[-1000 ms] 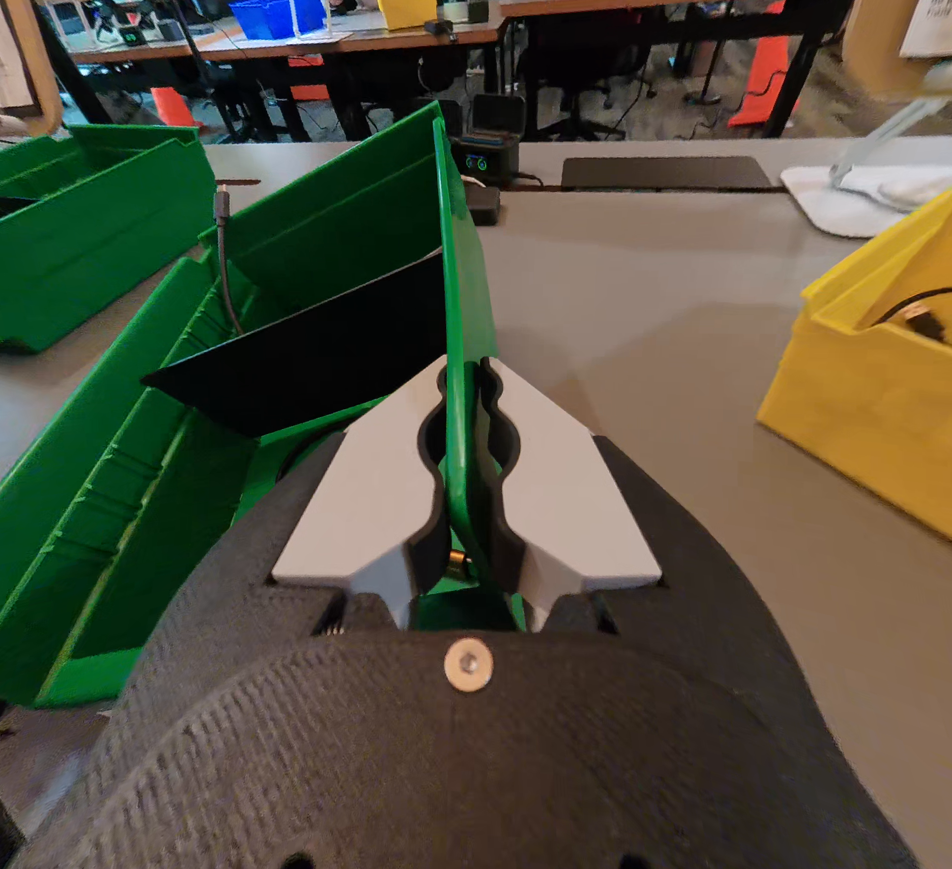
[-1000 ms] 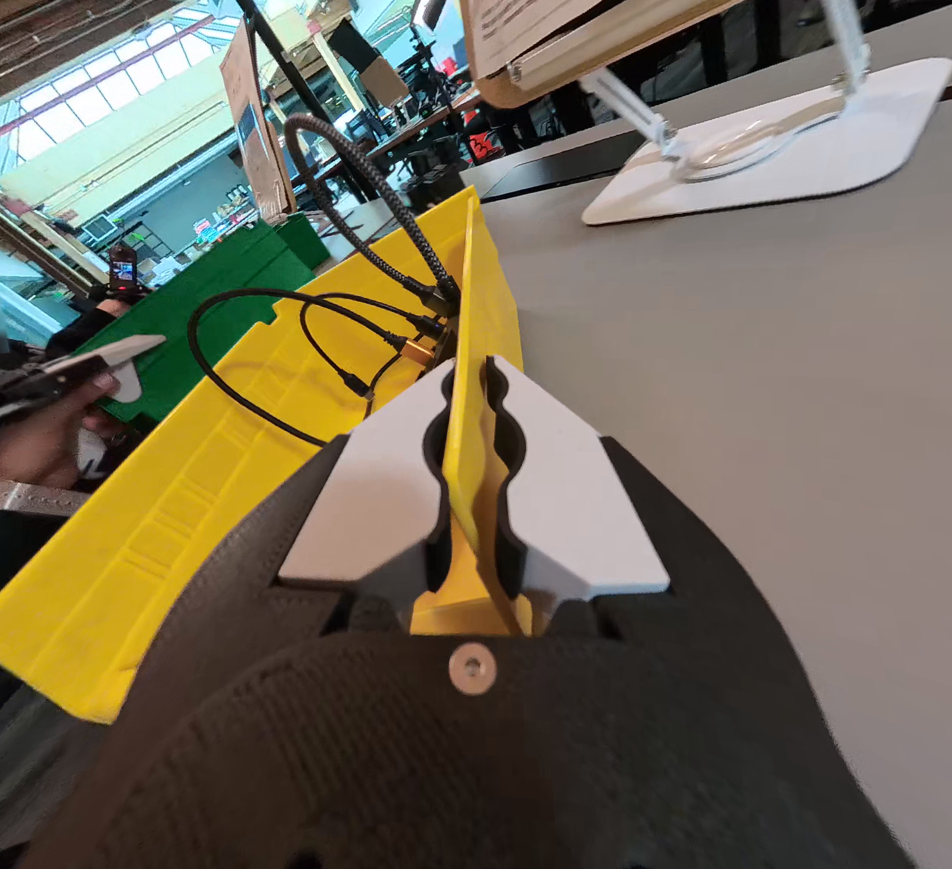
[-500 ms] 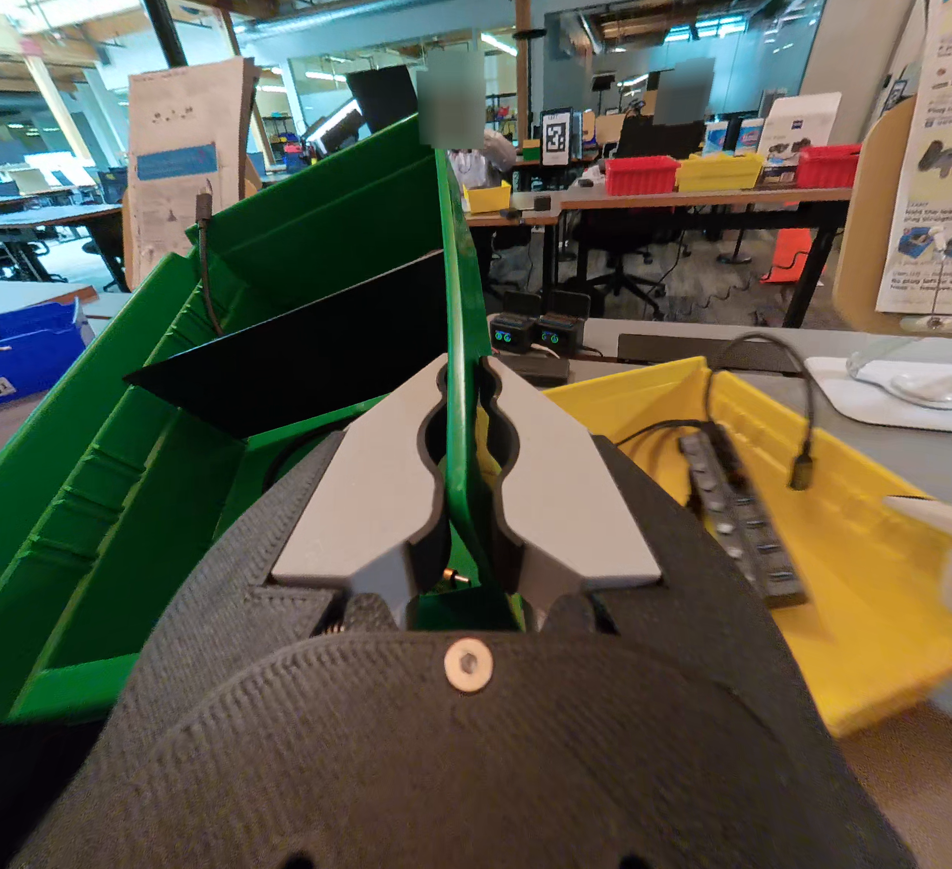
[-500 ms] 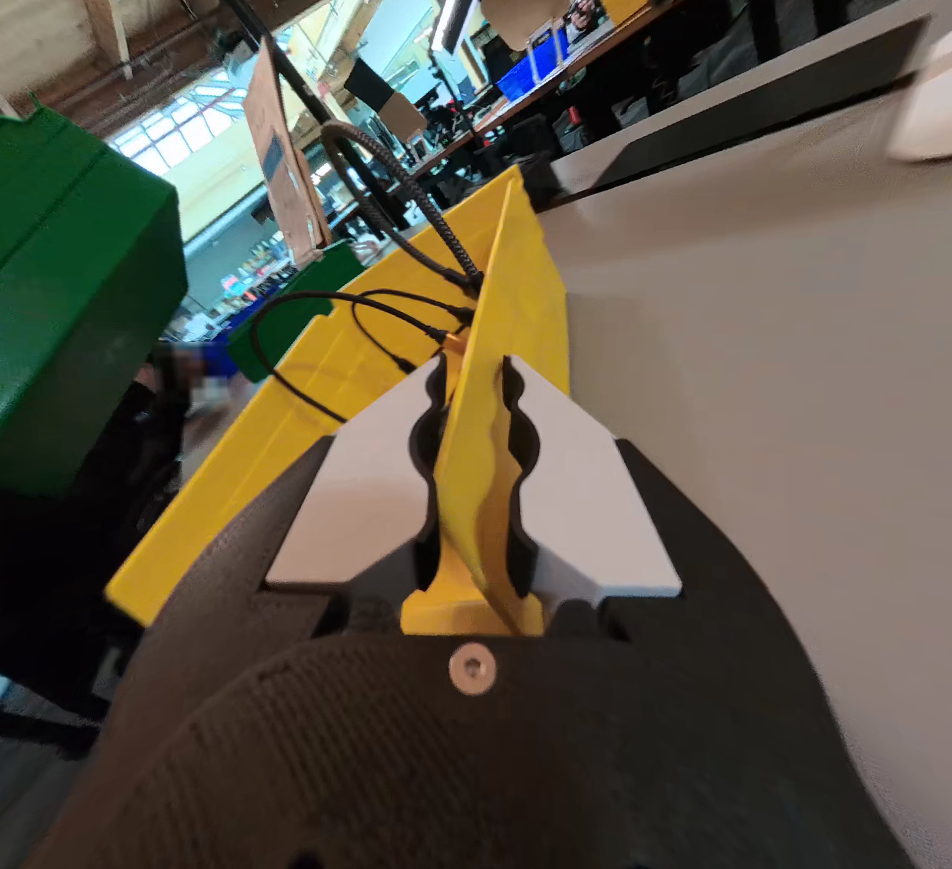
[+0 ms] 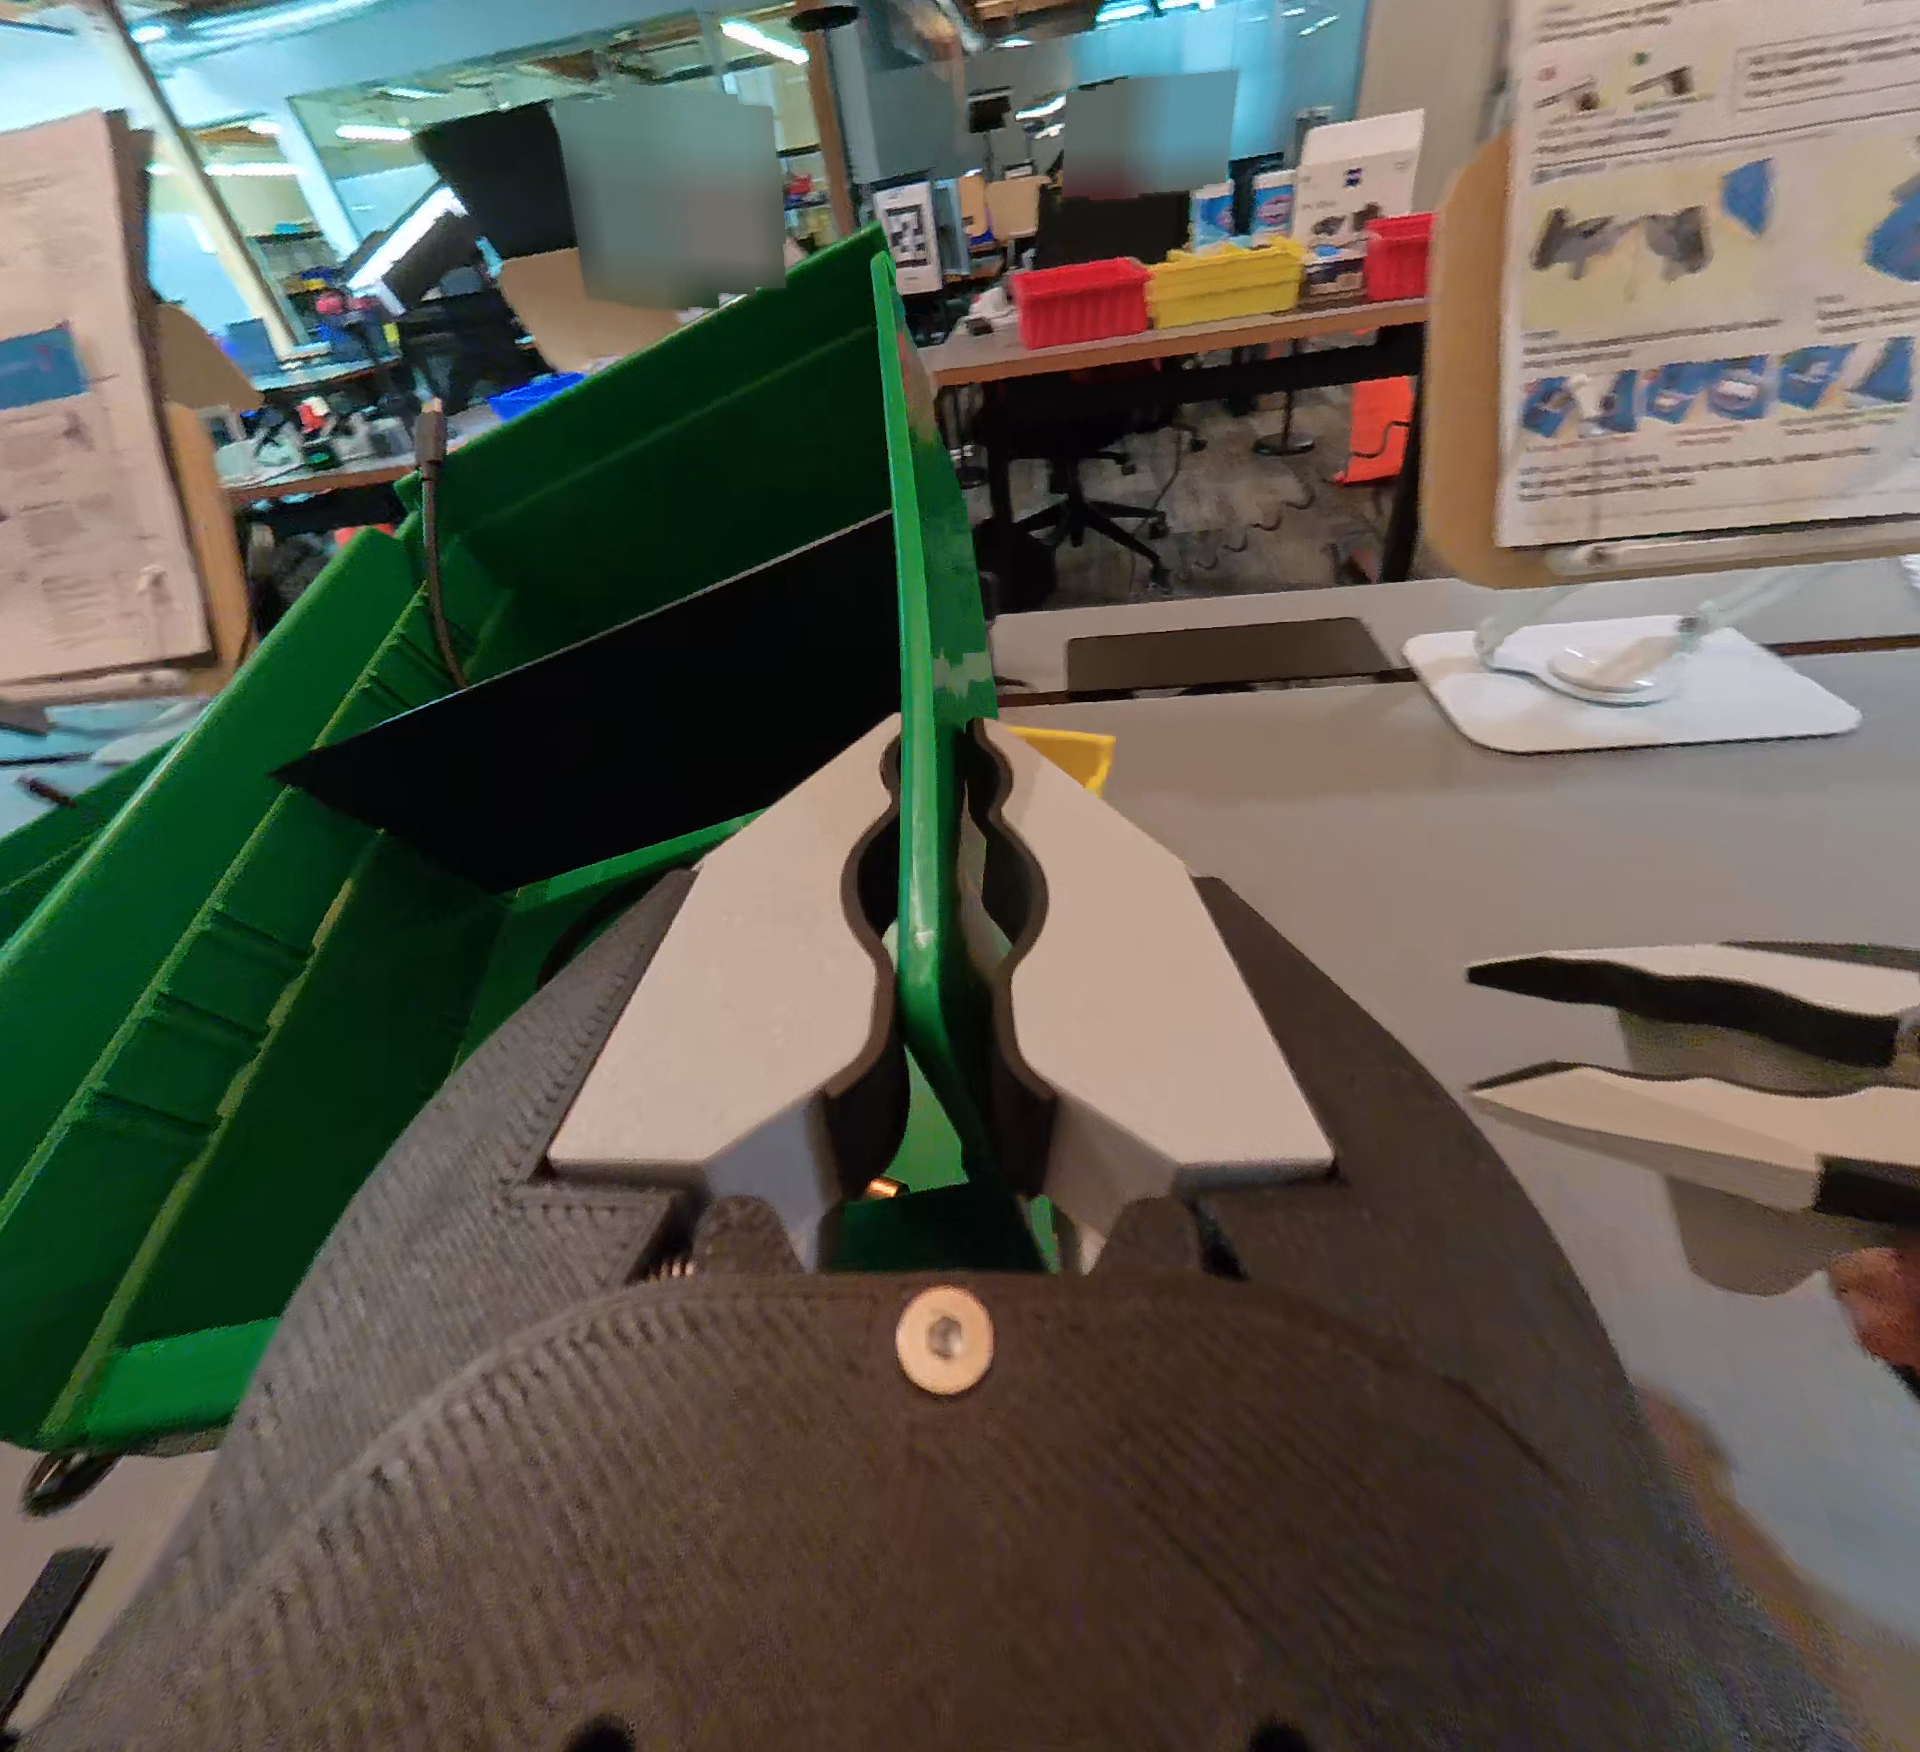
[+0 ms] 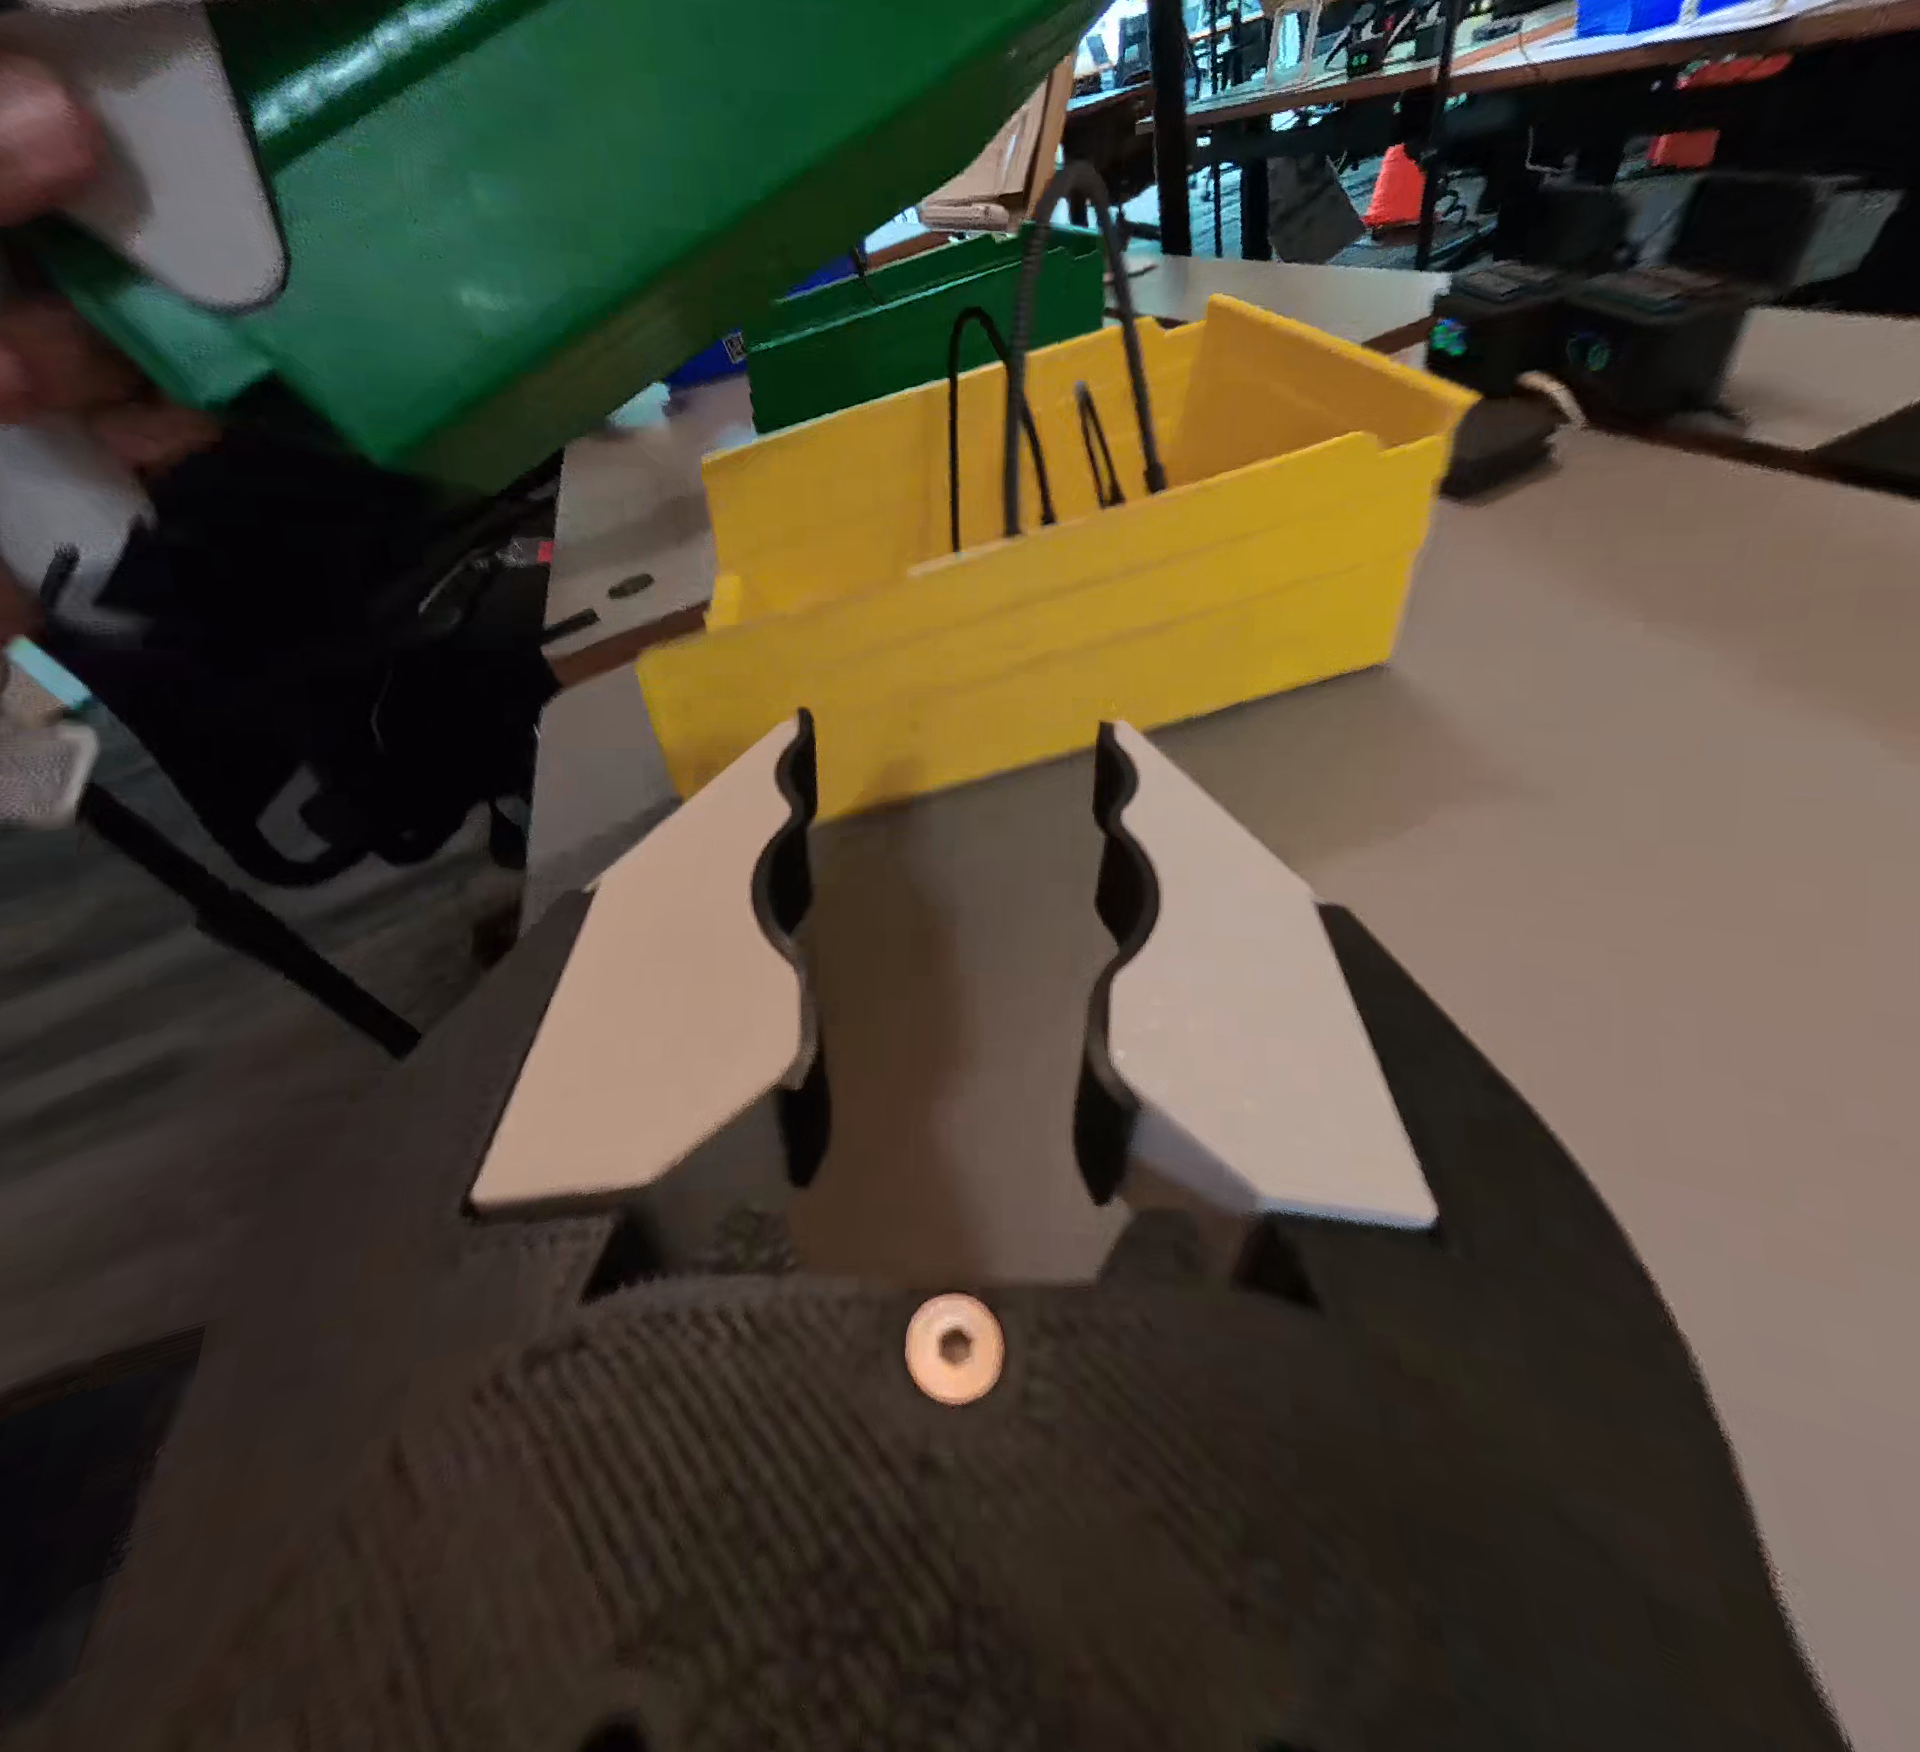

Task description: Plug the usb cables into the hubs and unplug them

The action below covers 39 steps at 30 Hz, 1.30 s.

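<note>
One hand-held gripper [image 6: 954,954] now off yellow bin [image 6: 1049,653].

A white flat stand base [image 5: 1631,694] rests on the grey table top [image 5: 1351,829], and everything else is placed from it. Above the base, a printed instruction sheet [image 5: 1704,196] stands upright on a tan board. Just left of the base, a flat black mat [image 5: 1226,653] lies on the table. Far behind the base, a red plastic bin [image 5: 1081,305] and a yellow plastic bin [image 5: 1226,284] sit side by side on a wooden-topped desk [image 5: 1174,346], with a black office chair [image 5: 1091,497] under it.
</note>
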Each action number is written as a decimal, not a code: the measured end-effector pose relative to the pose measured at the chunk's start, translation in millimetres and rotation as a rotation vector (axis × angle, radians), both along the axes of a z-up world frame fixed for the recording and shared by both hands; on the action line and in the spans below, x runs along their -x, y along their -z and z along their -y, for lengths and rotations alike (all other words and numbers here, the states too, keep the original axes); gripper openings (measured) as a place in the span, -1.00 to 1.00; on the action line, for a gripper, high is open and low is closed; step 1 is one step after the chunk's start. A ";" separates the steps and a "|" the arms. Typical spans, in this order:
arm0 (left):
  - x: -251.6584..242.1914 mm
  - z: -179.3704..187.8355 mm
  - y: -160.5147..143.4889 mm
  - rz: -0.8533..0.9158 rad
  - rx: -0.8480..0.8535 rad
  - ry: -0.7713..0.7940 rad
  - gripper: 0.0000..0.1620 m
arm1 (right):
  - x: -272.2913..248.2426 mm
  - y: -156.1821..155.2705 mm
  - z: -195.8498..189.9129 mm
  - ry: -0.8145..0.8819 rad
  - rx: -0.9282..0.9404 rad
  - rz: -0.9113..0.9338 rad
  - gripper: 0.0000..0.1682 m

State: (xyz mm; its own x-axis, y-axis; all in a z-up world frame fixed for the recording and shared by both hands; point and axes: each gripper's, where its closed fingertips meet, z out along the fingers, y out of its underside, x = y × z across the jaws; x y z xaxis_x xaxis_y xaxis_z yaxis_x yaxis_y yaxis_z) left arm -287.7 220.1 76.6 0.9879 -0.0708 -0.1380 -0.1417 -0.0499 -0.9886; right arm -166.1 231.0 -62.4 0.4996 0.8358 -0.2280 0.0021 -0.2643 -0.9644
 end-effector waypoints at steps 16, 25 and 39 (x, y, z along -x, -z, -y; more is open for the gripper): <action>-371.3 77.9 102.2 -0.227 0.202 0.849 -0.95 | -421.4 -19.8 91.5 0.619 -0.167 0.054 -0.45; -447.0 94.3 170.9 -0.283 0.175 0.922 -0.95 | -391.6 16.9 122.4 0.561 -0.051 0.157 -0.48; -380.4 50.3 104.6 0.359 0.030 0.873 -0.73 | -335.3 35.4 130.4 0.466 -0.025 0.167 0.22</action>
